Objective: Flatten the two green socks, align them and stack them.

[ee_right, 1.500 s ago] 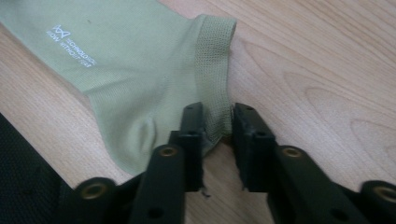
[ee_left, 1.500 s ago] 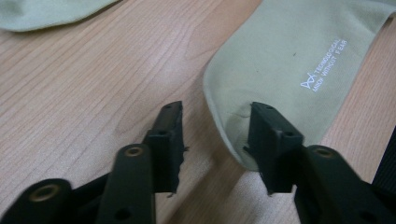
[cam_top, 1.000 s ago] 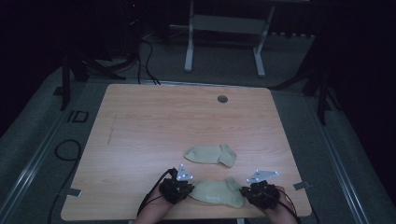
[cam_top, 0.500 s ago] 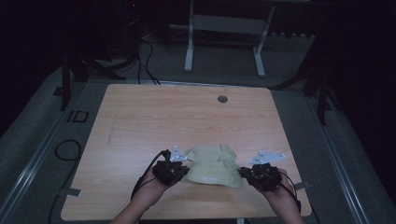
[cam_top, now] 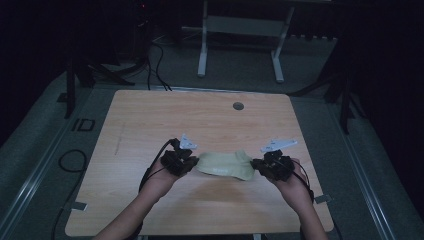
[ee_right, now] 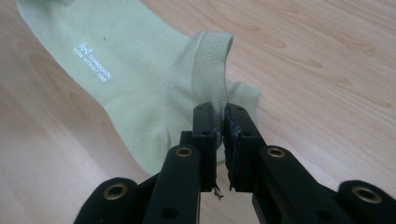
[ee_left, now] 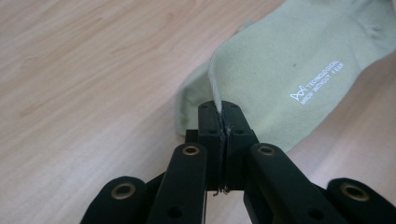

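Observation:
A pale green sock (cam_top: 225, 165) with small white lettering hangs stretched between my two grippers, just above the wooden table (cam_top: 200, 115). My left gripper (cam_top: 194, 162) is shut on its left end; in the left gripper view the jaws (ee_left: 224, 109) pinch a thin fold of the sock (ee_left: 289, 84). My right gripper (cam_top: 255, 166) is shut on the ribbed cuff, with the jaws (ee_right: 220, 114) closed on the cuff edge of the sock (ee_right: 140, 79). A second pale green layer peeks out beneath the held sock; I cannot tell whether it is another sock.
A small dark round grommet (cam_top: 238, 105) sits in the table near its far edge. Beyond the table stand a metal frame leg (cam_top: 202, 45) and loose cables (cam_top: 155, 60) on the dark floor. Bare wood spreads to the left and far side.
Both grippers have risen and moved away from the front edge, carrying the sock between them. It now covers the spot where a second sock lay.

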Action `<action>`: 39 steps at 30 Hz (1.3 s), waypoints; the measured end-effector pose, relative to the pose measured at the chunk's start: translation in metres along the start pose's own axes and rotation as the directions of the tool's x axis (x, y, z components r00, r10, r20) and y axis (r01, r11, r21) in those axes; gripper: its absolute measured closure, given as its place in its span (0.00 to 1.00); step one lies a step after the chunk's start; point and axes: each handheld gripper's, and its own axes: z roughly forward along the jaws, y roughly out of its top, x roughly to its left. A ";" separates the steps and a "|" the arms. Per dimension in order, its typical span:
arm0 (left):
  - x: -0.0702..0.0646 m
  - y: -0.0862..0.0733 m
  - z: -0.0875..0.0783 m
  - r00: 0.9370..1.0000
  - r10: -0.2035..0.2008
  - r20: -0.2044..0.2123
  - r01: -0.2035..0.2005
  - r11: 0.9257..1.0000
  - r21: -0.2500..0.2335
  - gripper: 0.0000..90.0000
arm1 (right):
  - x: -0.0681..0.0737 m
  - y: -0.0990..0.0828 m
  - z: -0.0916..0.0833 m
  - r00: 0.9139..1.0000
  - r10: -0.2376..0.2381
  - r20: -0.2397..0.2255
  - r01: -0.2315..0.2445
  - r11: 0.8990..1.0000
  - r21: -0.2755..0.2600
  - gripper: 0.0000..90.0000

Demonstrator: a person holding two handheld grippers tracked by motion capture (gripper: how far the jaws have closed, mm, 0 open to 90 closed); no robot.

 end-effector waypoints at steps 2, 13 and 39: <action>0.002 0.002 0.002 1.000 -0.006 -0.001 0.006 1.000 0.001 0.98 | -0.003 0.002 0.001 1.000 0.004 0.000 -0.004 1.000 0.002 0.93; 0.013 0.005 0.041 0.999 -0.046 -0.022 0.047 0.998 0.030 0.98 | -0.028 0.007 0.032 0.999 0.048 0.022 -0.050 0.997 0.062 0.92; 0.020 -0.014 0.090 0.998 -0.067 -0.019 0.069 0.994 0.090 0.97 | -0.047 -0.019 0.085 0.990 0.138 0.005 -0.136 0.974 0.179 0.91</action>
